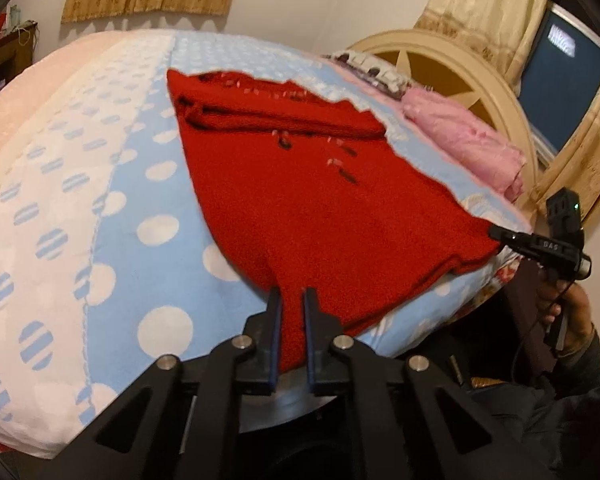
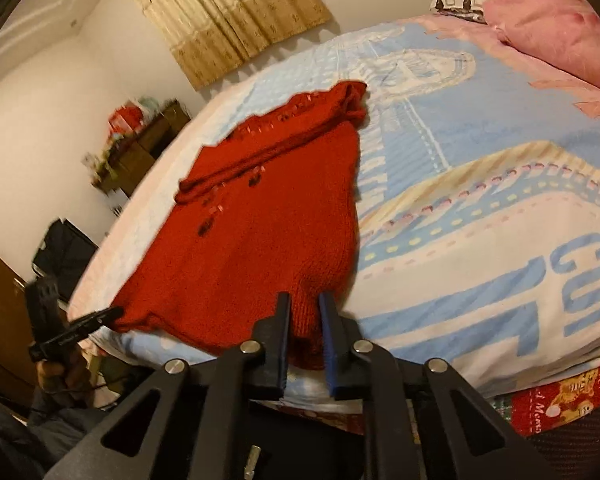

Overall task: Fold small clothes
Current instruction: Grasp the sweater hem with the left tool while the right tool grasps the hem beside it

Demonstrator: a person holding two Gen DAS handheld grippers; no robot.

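A: Left wrist view. Report the claw state.

B: The left claw (image 1: 292, 296) has both fingers closed on the near hem of the red knitted sweater (image 1: 300, 184). Fabric fills the narrow gap between the fingers (image 1: 275, 320). The jaws stand nearly parallel, held apart only by the cloth.

A: Location of the garment?

B: It lies flat on the bed (image 1: 100, 208), spreading forward and away from the left claw. Its far end, with a folded band and small bead-like trim, lies well ahead. The bedcover under it is light blue with white dots. To the claw's right, the right claw (image 1: 496, 233) touches the sweater's other near corner, with the person's right hand (image 1: 568, 316) on its handle. A pink blanket (image 1: 468, 144) lies ahead and to the right, near a cream headboard (image 1: 452, 68).

A: Right wrist view. Same items.

B: The right claw (image 2: 305, 300) is likewise clamped on the sweater's (image 2: 260, 232) near hem, with red knit pinched between its fingers (image 2: 284, 328) and only a slim gap left. The garment extends ahead and to the left of this claw. At the far left, the left claw (image 2: 114, 312) meets the opposite hem corner; its jaw state is unclear here. Curtains (image 2: 228, 16) hang on the wall beyond the bed (image 2: 480, 240).
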